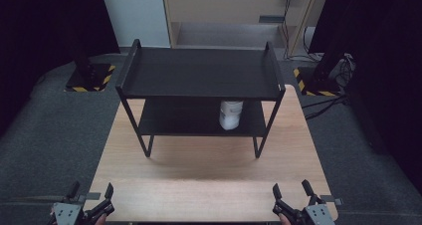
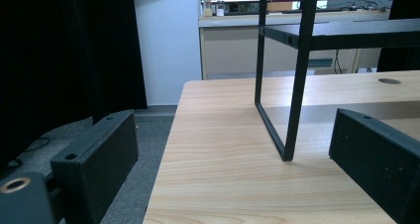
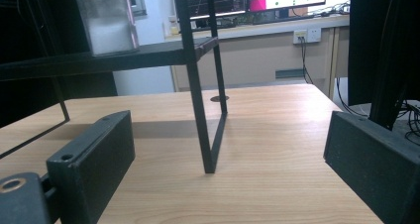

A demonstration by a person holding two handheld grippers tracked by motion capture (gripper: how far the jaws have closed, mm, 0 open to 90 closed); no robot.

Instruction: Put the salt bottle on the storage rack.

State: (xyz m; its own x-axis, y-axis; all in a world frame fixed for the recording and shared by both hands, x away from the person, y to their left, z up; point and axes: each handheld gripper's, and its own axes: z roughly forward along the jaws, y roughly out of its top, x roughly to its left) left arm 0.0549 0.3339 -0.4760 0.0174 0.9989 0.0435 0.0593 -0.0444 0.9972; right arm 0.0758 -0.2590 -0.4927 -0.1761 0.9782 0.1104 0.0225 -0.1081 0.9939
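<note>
Two claws sit at the bottom edge of the high view, nearest the camera. At the lower left corner of the frame, the left claw point(image 1: 91, 195) hangs over the near left corner of the wooden counter point(image 1: 209, 185), its jaws spread apart with nothing between them. At the lower right, the right claw point(image 1: 292, 190) hovers over the near right corner, jaws likewise spread and empty.

Well apart from both, in the middle of the frame, a black two-tier metal shelf rack point(image 1: 199, 73) stands on the counter. On its lower tier, toward the right of the frame and partly hidden under the top tier, a white plastic jar point(image 1: 230, 114) stands upright.

Seen along the left claw's own jaws, the two black jaws rise wide apart at the lower left and lower right, and between them the rack's front leg point(image 2: 297, 85) meets the counter point(image 2: 223, 149) right of centre.

From the right claw's view, the jaws are again wide apart, another leg point(image 3: 198, 100) of the rack stands at centre, and the jar point(image 3: 106, 23) rests on the lower tier at the upper left, filled with something white.
</note>
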